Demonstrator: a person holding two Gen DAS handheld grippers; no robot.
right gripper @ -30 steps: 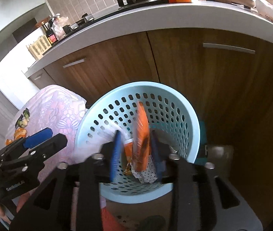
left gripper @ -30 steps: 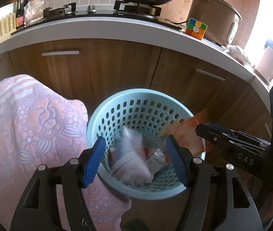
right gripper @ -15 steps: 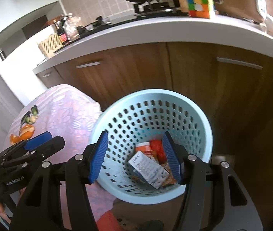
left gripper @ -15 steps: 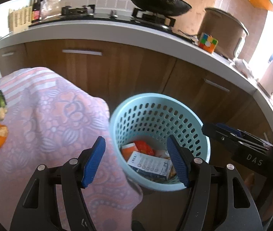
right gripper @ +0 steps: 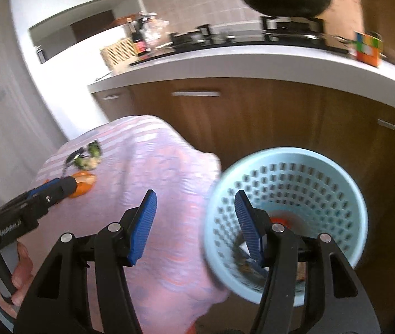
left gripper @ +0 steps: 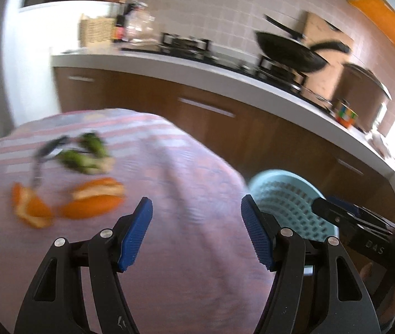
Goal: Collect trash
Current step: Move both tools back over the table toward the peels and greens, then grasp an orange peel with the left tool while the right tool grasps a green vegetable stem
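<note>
We had both grippers empty. Left gripper [left gripper: 196, 233] jaws stood wide apart with nothing between, only the pink tablecloth [left gripper: 192, 264] under them. Right gripper [right gripper: 194, 226] jaws had just been opening, roughly half spread, also holding nothing, hanging over the cloth edge beside the blue basket [right gripper: 345, 183]. Remaining trash: orange peels [left gripper: 91, 201] and green scraps [left gripper: 86, 157] on the cloth, blurred. The peels lay ahead and left of our left jaws, the nearer peel's long axis roughly crosswise to them. We judged the left hand nearer. The basket sat below the table edge, well right.
</note>
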